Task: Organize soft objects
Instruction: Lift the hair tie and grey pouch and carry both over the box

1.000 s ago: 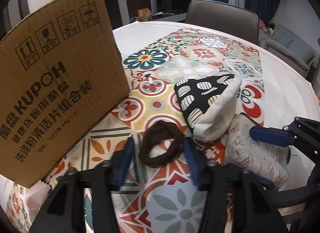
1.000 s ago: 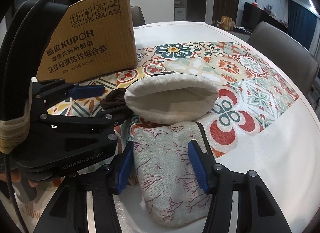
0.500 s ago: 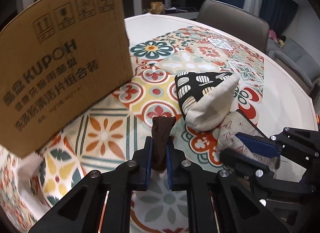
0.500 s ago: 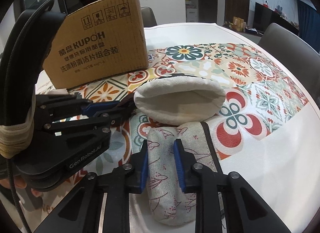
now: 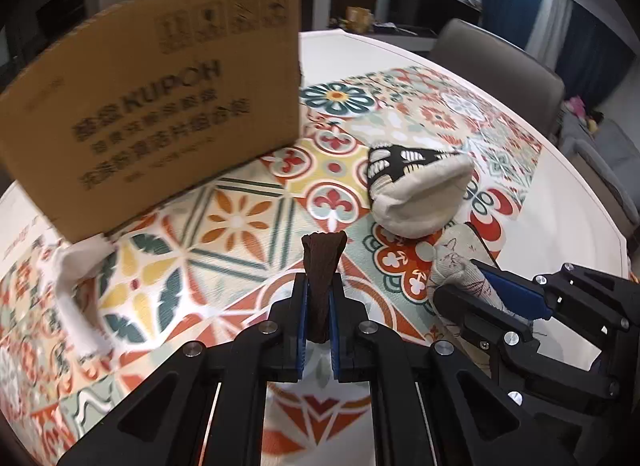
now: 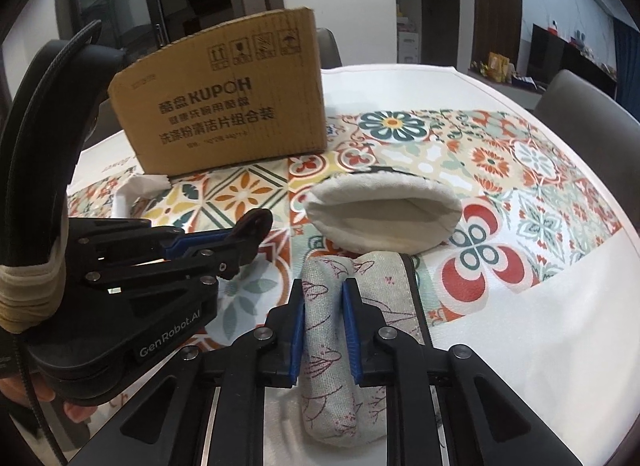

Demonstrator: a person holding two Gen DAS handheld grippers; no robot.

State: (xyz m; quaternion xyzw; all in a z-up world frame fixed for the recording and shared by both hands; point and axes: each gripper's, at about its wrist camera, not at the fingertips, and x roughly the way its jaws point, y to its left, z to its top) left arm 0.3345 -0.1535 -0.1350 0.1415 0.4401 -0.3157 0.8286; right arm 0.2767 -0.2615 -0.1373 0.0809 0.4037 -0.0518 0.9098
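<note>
My left gripper is shut on a dark brown hair tie and holds it above the patterned tablecloth. It also shows in the right wrist view. My right gripper is shut on a grey floral cloth pouch, pinching it into a fold; the pouch also shows in the left wrist view. A cream-lined, black-patterned cloth pouch lies open just beyond, also in the left wrist view.
A brown cardboard box stands at the back left on the round white table. A white fabric piece lies in front of the box. Grey chairs stand behind the table.
Both grippers closed: the left one on the hair tie, the right one on the floral pouch. The left gripper then rose with the hair tie.
</note>
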